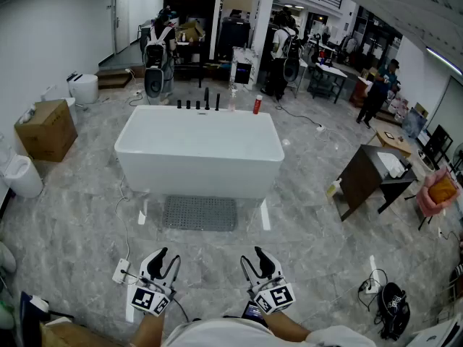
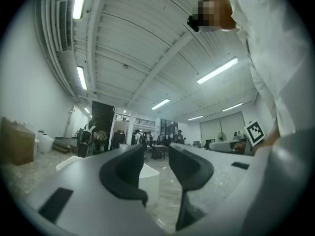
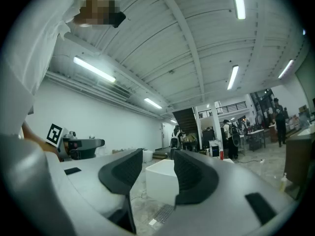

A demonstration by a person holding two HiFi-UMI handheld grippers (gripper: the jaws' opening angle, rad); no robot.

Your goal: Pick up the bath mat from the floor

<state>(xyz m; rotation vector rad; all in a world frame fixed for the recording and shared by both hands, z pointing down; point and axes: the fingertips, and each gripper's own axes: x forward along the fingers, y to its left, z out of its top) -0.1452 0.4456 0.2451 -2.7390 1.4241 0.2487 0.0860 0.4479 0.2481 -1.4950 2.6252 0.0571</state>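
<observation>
The white bathtub (image 1: 199, 173) stands on the marbled floor (image 1: 325, 244). The grey bath mat (image 1: 200, 213) lies flat on the floor, just in front of the tub. Well apart from it, the left hand-held gripper (image 1: 168, 256) and the right hand-held gripper (image 1: 252, 256) are both released, jaws apart and empty. A red bottle (image 1: 257, 105) stands on the tub's far rim.

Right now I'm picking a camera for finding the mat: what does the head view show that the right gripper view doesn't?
Only the head view: the black bag on the floor at lower right and the white power strip near the left tongs. Only the right gripper view: the black camera on the person's head. Both: the white rectangular bathtub and the grey perforated bath mat on the floor before it.
</observation>
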